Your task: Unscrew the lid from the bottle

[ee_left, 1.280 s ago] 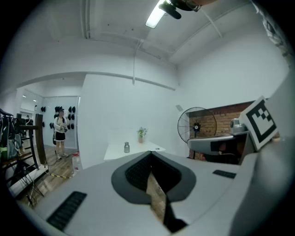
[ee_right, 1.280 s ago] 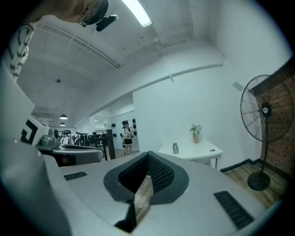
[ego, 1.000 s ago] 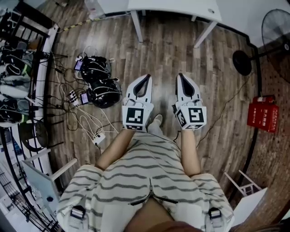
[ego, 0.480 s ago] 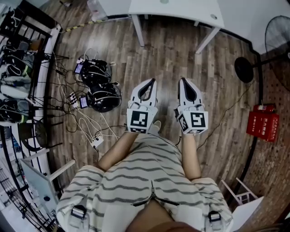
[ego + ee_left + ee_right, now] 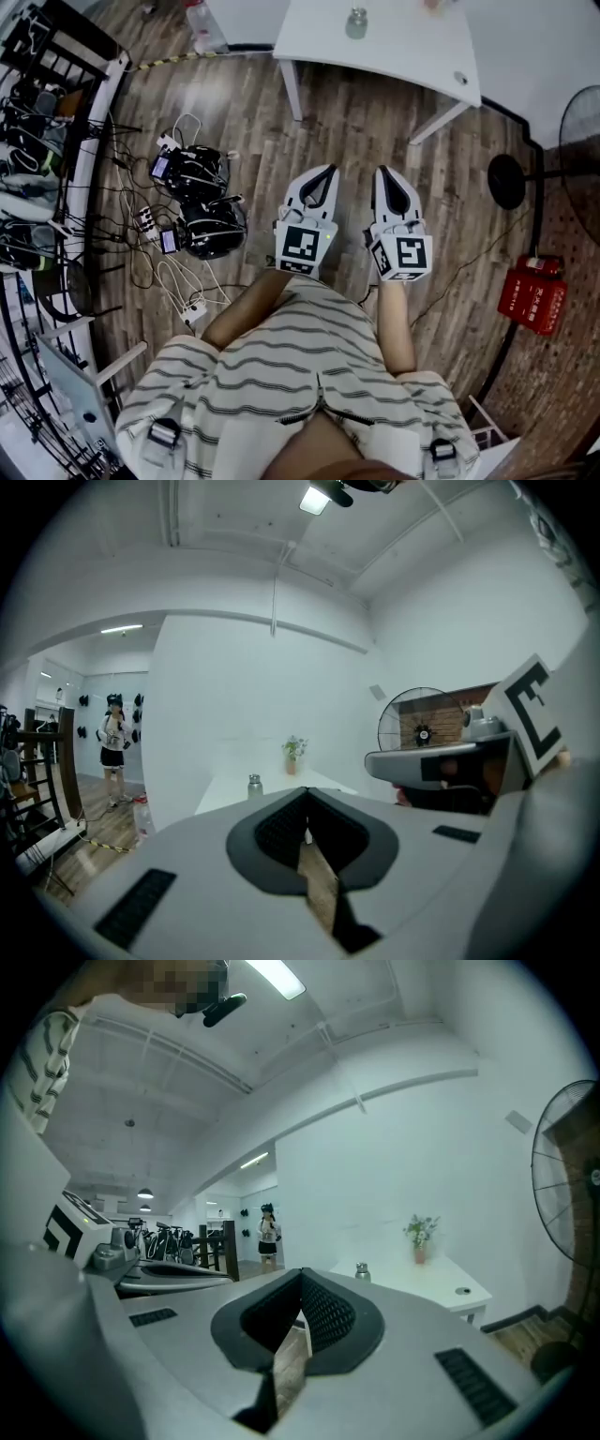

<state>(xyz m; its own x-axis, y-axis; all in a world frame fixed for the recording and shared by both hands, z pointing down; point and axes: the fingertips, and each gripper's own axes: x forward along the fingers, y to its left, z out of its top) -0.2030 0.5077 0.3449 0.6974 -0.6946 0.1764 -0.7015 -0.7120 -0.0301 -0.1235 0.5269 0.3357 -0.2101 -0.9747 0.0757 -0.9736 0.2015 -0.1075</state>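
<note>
I hold both grippers side by side above the wooden floor [image 5: 356,122], well short of the white table [image 5: 403,52]. The left gripper [image 5: 327,171] has its jaws pressed together with nothing between them. The right gripper [image 5: 382,172] is the same, closed and empty. The bottle [image 5: 356,22] stands upright on the table, well ahead of both grippers, with its lid [image 5: 357,11] on. A small potted plant [image 5: 293,750] sits behind it, and a fan [image 5: 567,1176] stands off to the right.
</note>
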